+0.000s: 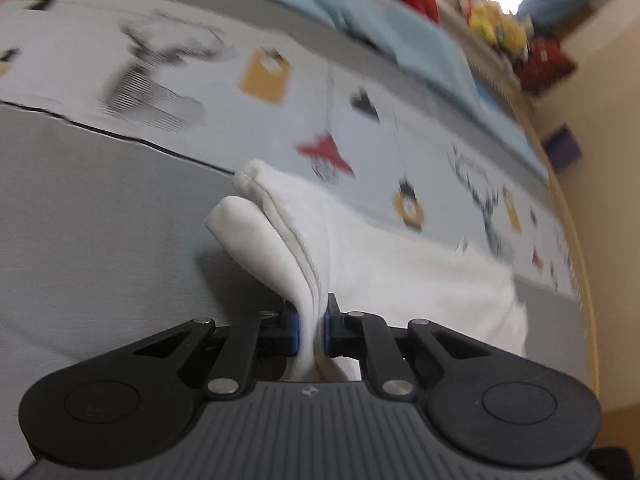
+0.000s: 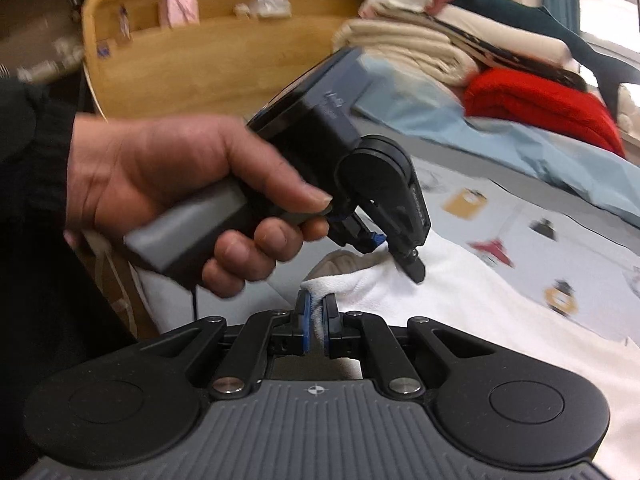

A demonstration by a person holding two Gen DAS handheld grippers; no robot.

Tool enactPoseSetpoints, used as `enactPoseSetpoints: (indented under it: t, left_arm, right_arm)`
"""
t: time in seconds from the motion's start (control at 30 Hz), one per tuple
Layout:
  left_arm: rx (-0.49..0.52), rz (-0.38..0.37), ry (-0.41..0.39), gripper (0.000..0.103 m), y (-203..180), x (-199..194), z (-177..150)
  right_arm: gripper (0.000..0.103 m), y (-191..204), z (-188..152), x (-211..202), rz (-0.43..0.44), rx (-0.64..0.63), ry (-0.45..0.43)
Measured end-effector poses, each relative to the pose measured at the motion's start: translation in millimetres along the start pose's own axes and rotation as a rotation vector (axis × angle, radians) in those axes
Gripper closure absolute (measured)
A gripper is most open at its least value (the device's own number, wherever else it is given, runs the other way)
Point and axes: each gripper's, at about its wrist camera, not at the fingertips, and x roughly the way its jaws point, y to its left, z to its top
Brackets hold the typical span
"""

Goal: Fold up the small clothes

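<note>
A small white garment [image 1: 380, 264] lies on the bed, partly lifted. My left gripper [image 1: 311, 326] is shut on a bunched fold of it, which rises between the blue pads. In the right wrist view my right gripper [image 2: 316, 320] is shut on a hemmed edge of the same white garment [image 2: 460, 304]. The left gripper [image 2: 404, 258], held by a hand, shows there just beyond, pinching the cloth close to my right one.
The bed has a grey sheet [image 1: 100, 208] and a pale patterned cover [image 1: 260, 80]. A light blue cloth [image 2: 520, 148], a red blanket [image 2: 540, 104] and stacked cream bedding [image 2: 420, 48] lie at the far side. A wooden headboard [image 2: 200, 52] stands behind.
</note>
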Motion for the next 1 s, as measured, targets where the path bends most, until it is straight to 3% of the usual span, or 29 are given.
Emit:
enactPoseSetpoints:
  t: [0.13, 0.27, 0.57, 0.8, 0.9, 1.0]
  left_arm:
    - [-0.039, 0.005, -0.047, 0.091, 19, -32, -2]
    - [0.016, -0.001, -0.05, 0.092, 0, -33, -2]
    - [0.179, -0.11, -0.044, 0.092, -110, 0, -7]
    - [0.309, -0.218, -0.013, 0.09, -207, 36, -36]
    - [0.329, -0.278, -0.017, 0.085, -230, 44, -46]
    - [0.337, -0.331, -0.008, 0.07, -242, 47, -51]
  right_arm:
    - [0.098, 2, 15, -4, 0.088, 0.142, -0.073]
    - [0.098, -8, 13, -16, 0.054, 0.215, -0.104]
    - [0.098, -62, -22, -77, -0.159, 0.339, -0.125]
    - [0.099, -113, -62, -137, -0.364, 0.498, -0.127]
    - [0.099, -130, -80, -157, -0.444, 0.564, -0.13]
    - [0.099, -141, -98, -169, -0.535, 0.609, -0.105]
